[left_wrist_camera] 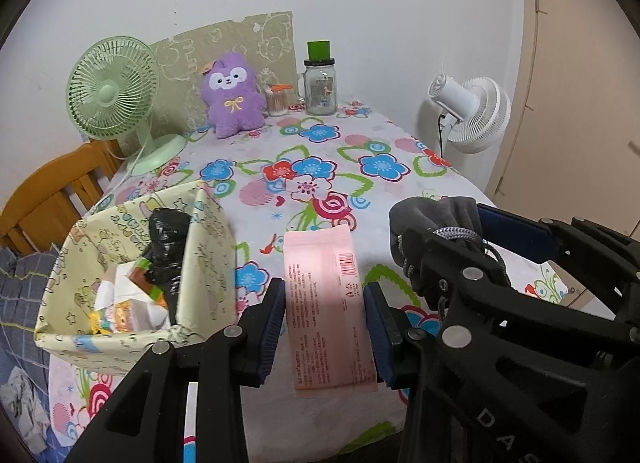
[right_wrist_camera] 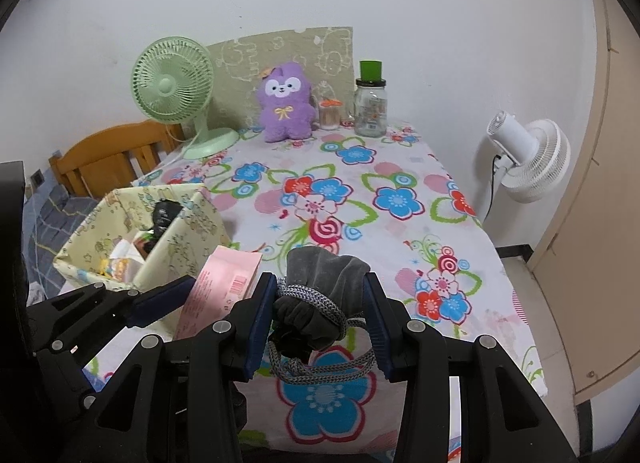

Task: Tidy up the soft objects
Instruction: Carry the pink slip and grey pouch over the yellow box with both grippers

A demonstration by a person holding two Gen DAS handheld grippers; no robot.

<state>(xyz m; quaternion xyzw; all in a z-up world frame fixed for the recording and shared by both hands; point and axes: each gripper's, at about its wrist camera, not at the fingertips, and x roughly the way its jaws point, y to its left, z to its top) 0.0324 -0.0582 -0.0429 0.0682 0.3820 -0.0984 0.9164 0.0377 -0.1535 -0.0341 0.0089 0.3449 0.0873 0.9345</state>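
Both claws level, prob. gripping.

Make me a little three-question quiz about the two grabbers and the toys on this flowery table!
1. True or false: the left gripper holds the purple plush.
2. What is between the right gripper's fingers?
A. glass jar
B. grey drawstring pouch
C. green fan
3. Fill in: the yellow fabric box sits to the ___ of the pink packet.

Key: 1 false, it holds the pink packet; 2 B; 3 left.
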